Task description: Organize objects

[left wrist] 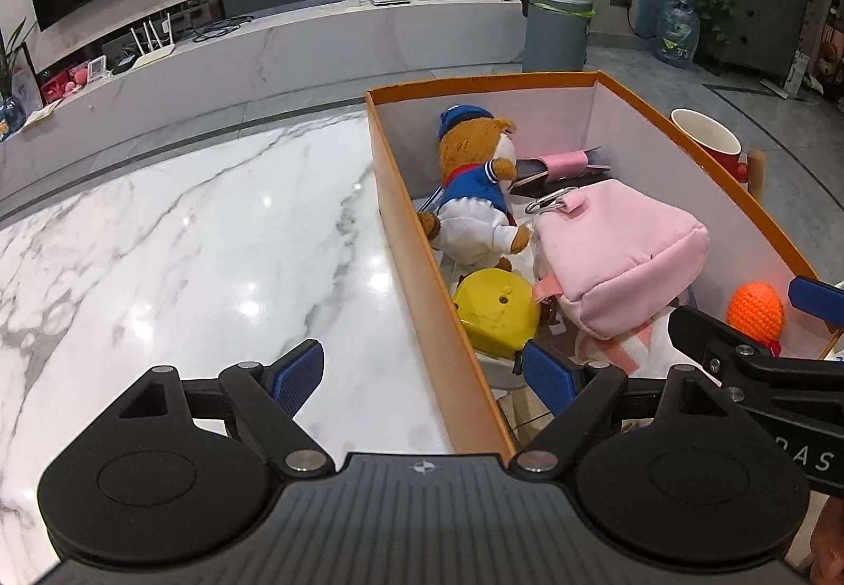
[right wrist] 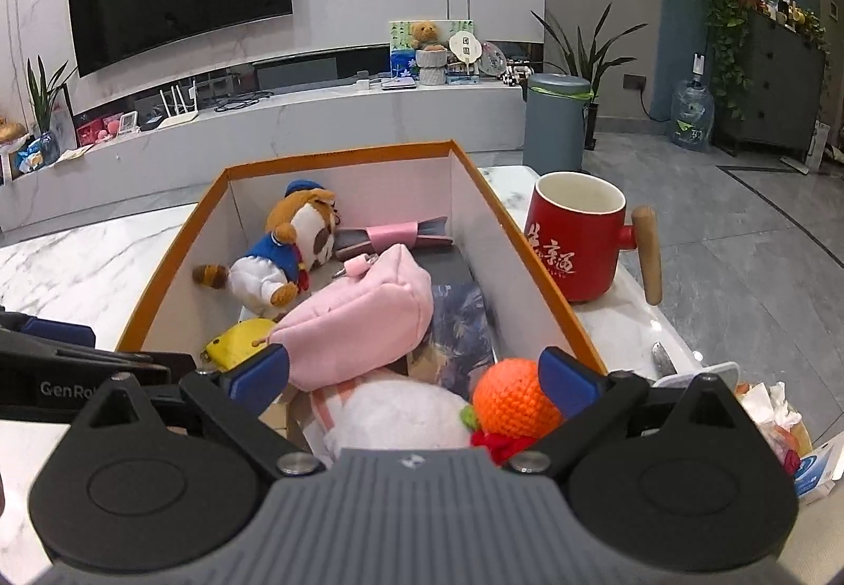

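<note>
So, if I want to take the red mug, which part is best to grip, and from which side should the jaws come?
Grip the wooden handle: it stands upright like a peg on the side of the red mug facing away from the box. Probably come level from that open side with the right gripper, its jaws open. The mug body looks wide for the jaws.

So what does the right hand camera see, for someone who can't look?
An orange cardboard box on a marble table holds a teddy bear in a sailor suit, a pink pouch and an orange knitted ball. The right gripper is open above the box, and a red mug stands outside it.
</note>
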The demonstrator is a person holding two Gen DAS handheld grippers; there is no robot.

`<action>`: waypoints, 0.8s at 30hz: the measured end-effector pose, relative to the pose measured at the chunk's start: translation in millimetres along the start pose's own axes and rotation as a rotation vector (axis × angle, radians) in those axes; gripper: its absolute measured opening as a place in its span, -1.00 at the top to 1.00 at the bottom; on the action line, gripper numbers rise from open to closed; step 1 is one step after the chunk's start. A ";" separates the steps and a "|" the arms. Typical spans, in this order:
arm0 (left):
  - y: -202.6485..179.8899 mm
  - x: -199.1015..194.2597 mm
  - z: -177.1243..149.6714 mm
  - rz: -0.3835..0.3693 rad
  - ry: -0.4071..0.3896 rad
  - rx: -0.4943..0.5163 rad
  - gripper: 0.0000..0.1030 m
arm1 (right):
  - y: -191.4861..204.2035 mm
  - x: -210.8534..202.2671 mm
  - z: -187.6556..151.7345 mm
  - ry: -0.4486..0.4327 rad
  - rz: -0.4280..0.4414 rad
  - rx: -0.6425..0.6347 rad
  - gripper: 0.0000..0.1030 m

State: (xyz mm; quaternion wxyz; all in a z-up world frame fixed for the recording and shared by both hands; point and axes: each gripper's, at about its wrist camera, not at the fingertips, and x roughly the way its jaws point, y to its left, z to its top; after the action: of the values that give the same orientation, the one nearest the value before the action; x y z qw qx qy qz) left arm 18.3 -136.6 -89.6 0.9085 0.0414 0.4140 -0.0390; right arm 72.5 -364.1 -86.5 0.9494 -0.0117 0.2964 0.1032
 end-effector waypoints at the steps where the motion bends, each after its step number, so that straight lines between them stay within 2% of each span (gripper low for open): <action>1: -0.6 -0.7 -0.1 0.004 -0.002 0.003 -0.93 | 0.8 -0.3 -1.1 0.000 -0.001 -0.002 -0.96; 24: -2.1 -2.8 -0.8 0.000 -0.011 0.001 -0.92 | -0.4 -2.6 -3.1 0.001 -0.003 0.001 -0.96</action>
State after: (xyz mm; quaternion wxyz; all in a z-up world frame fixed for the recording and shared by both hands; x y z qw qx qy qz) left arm 15.7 -138.4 -88.1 0.9107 0.0419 0.4090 -0.0394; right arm 68.8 -365.2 -87.6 0.9493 -0.0118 0.2970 0.1019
